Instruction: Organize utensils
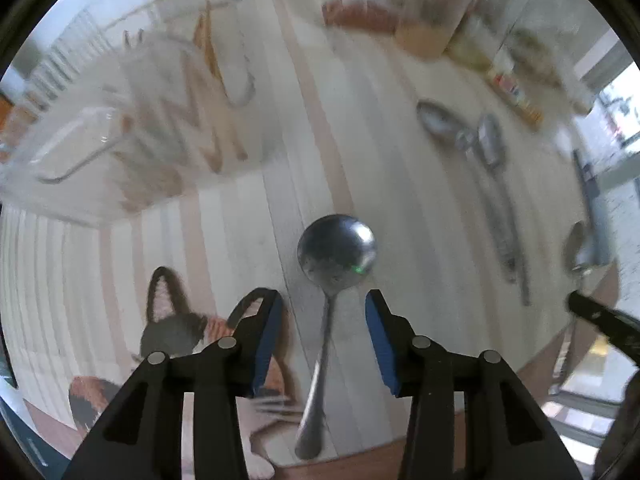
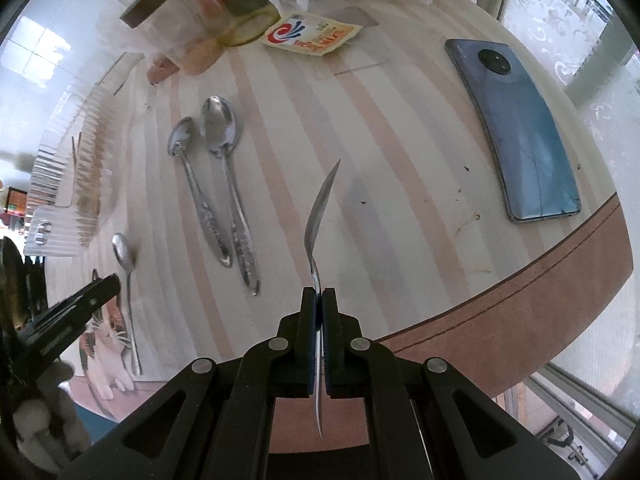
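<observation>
In the left wrist view my left gripper [image 1: 323,300] is open, its blue-padded jaws on either side of the handle of a steel spoon [image 1: 336,248] that lies on the striped tablecloth. That spoon shows at the left in the right wrist view [image 2: 123,256], with the left gripper's tip [image 2: 102,286] beside it. My right gripper [image 2: 319,294] is shut on the handle of another steel spoon [image 2: 322,204], held edge-on above the table. Two patterned-handle spoons [image 2: 218,184] lie side by side on the cloth, also seen in the left wrist view [image 1: 480,140].
A clear ribbed plastic organizer tray [image 1: 132,128] stands at the left; it also shows in the right wrist view [image 2: 68,168]. A blue phone [image 2: 520,128] lies at the right near the table edge [image 2: 560,264]. Bottles, a jar and a sachet [image 2: 312,32] crowd the back.
</observation>
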The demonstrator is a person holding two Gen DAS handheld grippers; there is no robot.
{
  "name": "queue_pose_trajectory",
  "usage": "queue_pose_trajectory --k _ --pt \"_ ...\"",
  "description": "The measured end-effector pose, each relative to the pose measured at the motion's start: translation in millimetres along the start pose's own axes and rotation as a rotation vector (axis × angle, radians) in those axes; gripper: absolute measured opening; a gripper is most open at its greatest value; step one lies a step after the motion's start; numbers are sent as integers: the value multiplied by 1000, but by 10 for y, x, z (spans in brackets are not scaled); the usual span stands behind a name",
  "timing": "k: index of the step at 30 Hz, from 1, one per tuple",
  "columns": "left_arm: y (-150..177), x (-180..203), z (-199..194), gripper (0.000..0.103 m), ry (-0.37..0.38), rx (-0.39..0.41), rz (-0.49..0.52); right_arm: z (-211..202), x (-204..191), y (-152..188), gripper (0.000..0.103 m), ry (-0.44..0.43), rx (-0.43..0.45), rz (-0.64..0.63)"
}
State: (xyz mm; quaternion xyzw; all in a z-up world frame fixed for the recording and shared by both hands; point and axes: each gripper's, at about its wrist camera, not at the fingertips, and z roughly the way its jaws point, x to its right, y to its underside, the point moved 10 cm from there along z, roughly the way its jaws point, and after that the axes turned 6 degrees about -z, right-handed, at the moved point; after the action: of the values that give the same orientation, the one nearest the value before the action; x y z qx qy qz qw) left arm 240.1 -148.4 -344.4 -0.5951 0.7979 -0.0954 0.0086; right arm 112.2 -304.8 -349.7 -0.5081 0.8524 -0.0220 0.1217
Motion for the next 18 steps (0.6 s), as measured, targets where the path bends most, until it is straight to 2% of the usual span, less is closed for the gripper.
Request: queue_pose_trajectory --k 1,3,6,8,9,10,18 --pt "-45 30 -10 51 3 21 14 8 17 -7 3 7 -1 0" --pt "-50 108 33 56 -12 10 40 18 39 -17 3 14 -1 4" --pt "-101 217 56 59 -36 34 69 42 74 -37 3 22 -3 13" --pt "-123 248 55 56 -29 34 66 58 82 -47 3 24 -4 17" --pt "-139 269 49 45 -29 37 70 66 81 -48 3 23 -4 19" --pt "-154 293 32 37 -27 47 76 74 74 -51 3 22 -5 20" --pt "-209 371 45 37 -44 41 95 55 41 -70 3 20 6 12"
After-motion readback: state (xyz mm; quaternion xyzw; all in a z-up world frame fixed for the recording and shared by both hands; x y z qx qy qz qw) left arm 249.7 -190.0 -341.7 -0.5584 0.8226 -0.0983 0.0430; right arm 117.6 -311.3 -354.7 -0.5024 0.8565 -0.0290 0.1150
